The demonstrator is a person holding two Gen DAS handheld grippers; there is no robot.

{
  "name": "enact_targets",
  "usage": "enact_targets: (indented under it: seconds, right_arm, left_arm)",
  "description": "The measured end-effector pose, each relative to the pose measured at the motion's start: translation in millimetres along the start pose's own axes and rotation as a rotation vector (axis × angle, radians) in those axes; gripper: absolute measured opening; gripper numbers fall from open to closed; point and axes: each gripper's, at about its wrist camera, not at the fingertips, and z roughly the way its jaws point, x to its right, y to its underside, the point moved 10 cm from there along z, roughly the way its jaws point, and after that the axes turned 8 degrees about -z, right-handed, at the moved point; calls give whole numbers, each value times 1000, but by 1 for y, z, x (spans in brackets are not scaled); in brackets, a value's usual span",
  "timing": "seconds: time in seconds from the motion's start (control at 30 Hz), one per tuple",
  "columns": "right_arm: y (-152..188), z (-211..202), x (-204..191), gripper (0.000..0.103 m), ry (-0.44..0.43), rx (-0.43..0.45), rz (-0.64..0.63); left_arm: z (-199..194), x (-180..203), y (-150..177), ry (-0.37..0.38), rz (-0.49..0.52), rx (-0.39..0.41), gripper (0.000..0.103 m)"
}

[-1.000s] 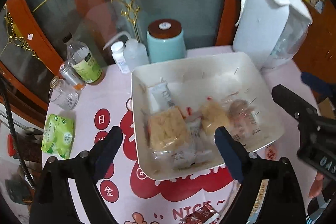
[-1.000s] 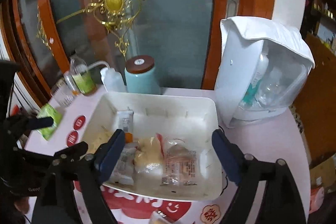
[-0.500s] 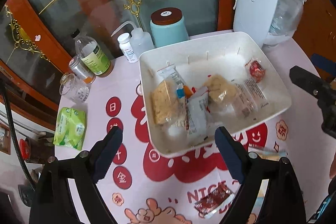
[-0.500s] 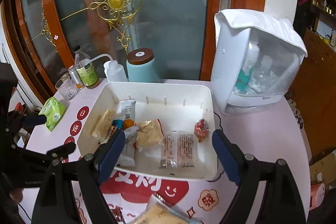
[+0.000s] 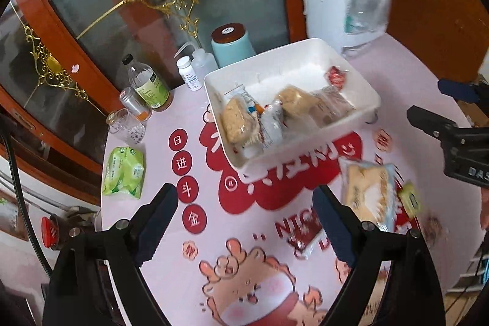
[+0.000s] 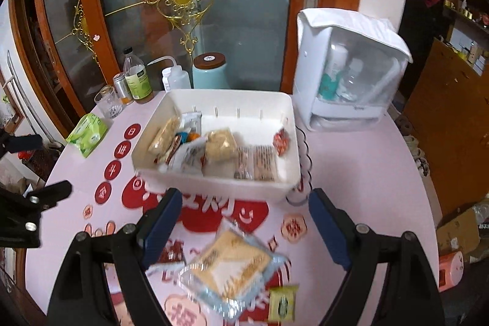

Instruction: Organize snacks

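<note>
Left wrist view: the left claw [image 5: 244, 222] gapes wide and empty above the surface [image 5: 244, 271]; the white bin [image 5: 371, 100] sits far, with roughly six packets inside. Right wrist view: the right claw [image 6: 241, 229] gapes wide over the cracker pack [image 6: 232, 268]; one yellow sachet [image 6: 282, 303] and one red sachet [image 6: 169, 257] lie beside it. I'd pinch the pack's stiff edge squarely, since it looks slippery.
</note>
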Motion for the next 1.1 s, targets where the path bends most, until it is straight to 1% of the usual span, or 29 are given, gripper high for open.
enact_targets:
  seconds: [0.13, 0.2, 0.37, 0.47, 0.53, 0.67, 0.73, 0.87, 1.03, 1.1]
  right_arm:
    - [33, -30, -4, 86, 25, -20, 21]
    - [51, -46, -6, 86, 37, -26, 30]
    - [104, -84, -3, 86, 83, -47, 59]
    - [133, -96, 3, 86, 112, -70, 66]
    - [154, -100, 9, 86, 132, -99, 75]
    - [189, -95, 15, 86, 116, -134, 93]
    - [207, -88, 17, 86, 93, -150, 93]
    - [233, -63, 25, 85, 32, -179, 77]
    - [261, -32, 37, 85, -74, -222, 71]
    - [271, -18, 42, 85, -110, -247, 41]
  left_arm:
    - [-35, 6, 30, 24, 41, 23, 89]
    - [-52, 11, 48, 50, 59, 36, 89]
    - [-80, 23, 92, 103, 107, 64, 91]
    - [-86, 34, 122, 125, 142, 79, 95]
    - [-86, 44, 144, 137, 161, 81, 95]
    - [-75, 67, 185, 175, 173, 36, 95]
    - [-66, 77, 201, 184, 157, 4, 95]
    - [-40, 98, 231, 194, 72, -84, 95]
    - [-8, 115, 251, 148, -79, -145, 95]
    - [8, 124, 262, 135, -133, -191, 95]
